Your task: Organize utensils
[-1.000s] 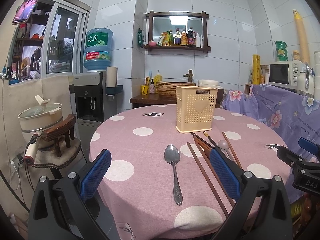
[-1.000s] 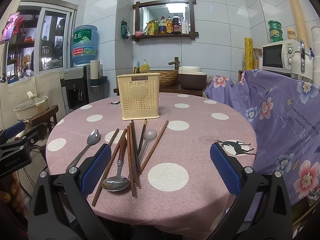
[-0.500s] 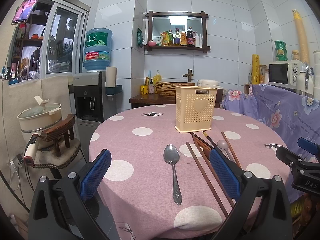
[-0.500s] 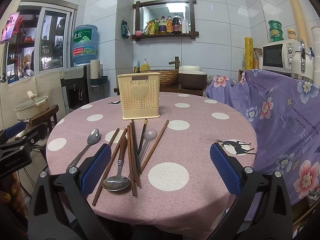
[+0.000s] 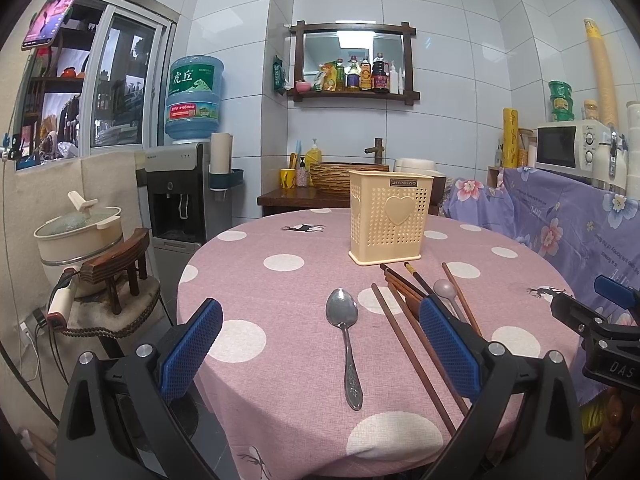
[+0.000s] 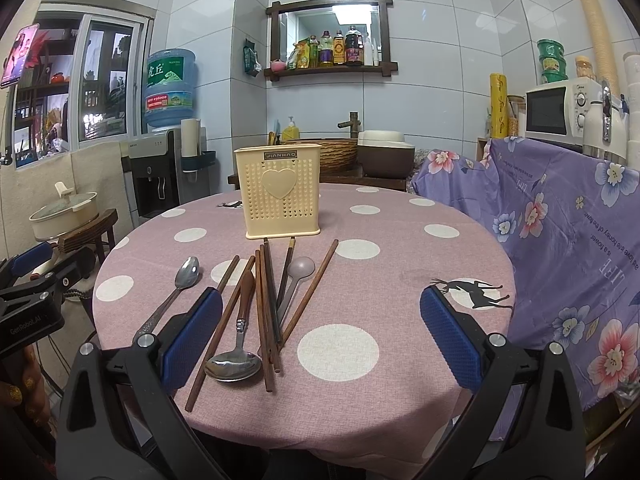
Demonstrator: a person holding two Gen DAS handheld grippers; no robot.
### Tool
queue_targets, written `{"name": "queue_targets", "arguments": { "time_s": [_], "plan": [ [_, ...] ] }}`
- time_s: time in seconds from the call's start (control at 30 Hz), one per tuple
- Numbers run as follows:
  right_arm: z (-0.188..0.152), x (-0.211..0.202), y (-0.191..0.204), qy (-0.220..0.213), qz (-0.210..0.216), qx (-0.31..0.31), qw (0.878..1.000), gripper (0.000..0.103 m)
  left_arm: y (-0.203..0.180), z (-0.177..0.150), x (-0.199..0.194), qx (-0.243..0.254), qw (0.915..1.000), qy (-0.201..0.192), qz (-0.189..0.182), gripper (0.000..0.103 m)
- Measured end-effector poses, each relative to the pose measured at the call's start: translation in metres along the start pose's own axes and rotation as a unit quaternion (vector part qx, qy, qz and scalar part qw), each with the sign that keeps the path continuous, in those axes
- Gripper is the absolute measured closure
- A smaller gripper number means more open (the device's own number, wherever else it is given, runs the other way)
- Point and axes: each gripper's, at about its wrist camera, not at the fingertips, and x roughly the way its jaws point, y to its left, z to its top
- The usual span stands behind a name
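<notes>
The left gripper (image 5: 320,348) is held with its blue-padded fingers (image 5: 191,346) spread wide apart, and nothing is gripped between them. The right gripper (image 6: 320,340) is likewise held wide apart and nothing is held in it. Both are poised at the near edge of a round table (image 6: 400,280) that is covered with a pink cloth dotted in white.

Between the left gripper's fingers, a plain silver spoon (image 5: 345,336) is seen lying flat, its bowl turned toward the far side. Just beside it to the right, a loose bundle of long brown chopsticks (image 6: 264,304) is spread on the cloth, some crossing one another. Among them, a wooden-handled spoon (image 6: 238,344) is laid with its metal bowl toward the near edge, and a pale pinkish spoon (image 6: 298,276) with its bowl toward the far side.

Just beyond the chopstick tips, a cream plastic utensil holder (image 6: 280,196) is set upright. It is perforated, and a raised heart is shown on its front.
</notes>
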Motion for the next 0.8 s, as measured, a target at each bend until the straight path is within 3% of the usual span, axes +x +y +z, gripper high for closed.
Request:
{"name": "queue_targets", "arguments": {
  "time_s": [0.8],
  "plan": [
    [-0.0039, 0.0083, -0.0005, 0.015, -0.006, 0.002, 1.0, 0.005, -0.0052, -0.0066, 0.006, 0.001, 1.0, 0.009, 0.001, 0.005]
  ]
}}
